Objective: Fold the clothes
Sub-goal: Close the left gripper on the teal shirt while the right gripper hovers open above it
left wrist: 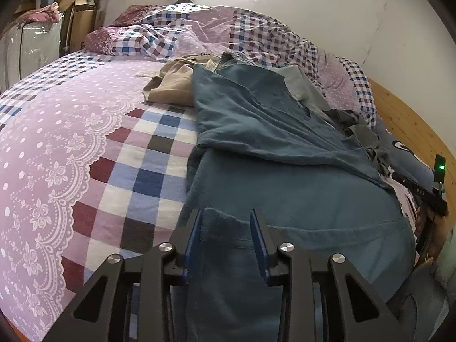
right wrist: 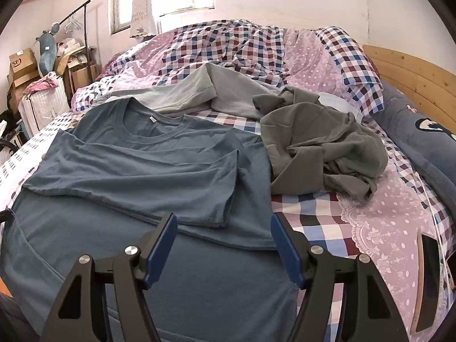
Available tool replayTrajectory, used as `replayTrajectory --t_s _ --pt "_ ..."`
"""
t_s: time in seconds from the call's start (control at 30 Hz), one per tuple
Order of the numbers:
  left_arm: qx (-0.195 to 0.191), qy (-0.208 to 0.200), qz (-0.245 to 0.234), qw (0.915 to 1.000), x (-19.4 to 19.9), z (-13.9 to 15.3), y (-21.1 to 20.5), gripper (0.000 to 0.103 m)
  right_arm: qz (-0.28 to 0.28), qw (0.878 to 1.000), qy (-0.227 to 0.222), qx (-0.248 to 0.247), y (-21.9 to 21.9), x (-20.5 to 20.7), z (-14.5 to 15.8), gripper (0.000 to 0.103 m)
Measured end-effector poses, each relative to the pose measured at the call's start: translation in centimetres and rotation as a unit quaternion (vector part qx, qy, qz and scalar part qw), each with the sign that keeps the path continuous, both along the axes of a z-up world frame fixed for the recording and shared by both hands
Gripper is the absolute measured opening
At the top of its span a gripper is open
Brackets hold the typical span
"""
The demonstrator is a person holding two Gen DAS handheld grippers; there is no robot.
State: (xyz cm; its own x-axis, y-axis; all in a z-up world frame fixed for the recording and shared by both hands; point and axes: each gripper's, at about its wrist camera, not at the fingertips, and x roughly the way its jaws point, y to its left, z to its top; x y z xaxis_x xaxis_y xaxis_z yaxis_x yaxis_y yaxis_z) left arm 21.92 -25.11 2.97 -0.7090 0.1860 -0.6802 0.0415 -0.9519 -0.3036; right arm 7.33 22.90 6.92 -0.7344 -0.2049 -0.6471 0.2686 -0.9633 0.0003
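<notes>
Only from left: beige garment (left wrist: pixel 171 85)

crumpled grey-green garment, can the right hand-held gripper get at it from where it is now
Probably yes. The right hand-held gripper is open above the blue t-shirt, and the crumpled grey-green garment lies ahead to its right, uncovered on the bed, with nothing between them.

You have a teal-blue T-shirt (right wrist: pixel 159 154) lying on a bedsheet (left wrist: pixel 71 154) of lilac with white dots and lace print, broken by checks in blue, maroon, white and grey. Beside it you see an olive-grey garment (right wrist: pixel 322 142), a pale grey shirt (right wrist: pixel 185 91) and a beige one (left wrist: pixel 171 82). Your grippers are black with blue pads (right wrist: pixel 162 245). The headboard (right wrist: pixel 413 71) is light wood, and the pillow (right wrist: pixel 421 131) is navy.
</notes>
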Motion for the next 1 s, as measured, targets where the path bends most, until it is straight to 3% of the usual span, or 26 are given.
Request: replayTrajectory --t_s 0.23,0.43,0.57,0.7,0.8,1.0 --pt "-0.017 -0.010 0.010 0.9997 -0.1 0.0 0.2 0.010 -0.010 1.000 0.009 0.009 0.2 0.3 0.1 0.072" --pt "0.003 0.011 0.034 0.9993 0.4 1.0 -0.5 0.005 -0.021 1.000 0.022 0.005 2.4 1.6 0.7 0.072" --pt "0.010 0.010 0.053 0.9985 0.3 1.2 -0.6 0.005 -0.074 0.997 0.026 0.012 6.3 3.1 1.6 0.072" --pt "0.005 0.001 0.068 0.9976 -0.3 1.1 -0.3 0.005 -0.101 0.993 0.006 -0.056 11.8 5.3 2.3 0.072" --pt "0.007 -0.006 0.075 0.9971 -0.7 0.9 0.0 0.005 -0.102 0.985 -0.035 -0.133 15.3 6.5 1.8 0.072" --pt "0.008 -0.021 0.090 0.9957 -1.5 0.4 0.8 0.005 -0.048 0.961 -0.135 -0.236 18.0 7.1 -1.5 0.072"
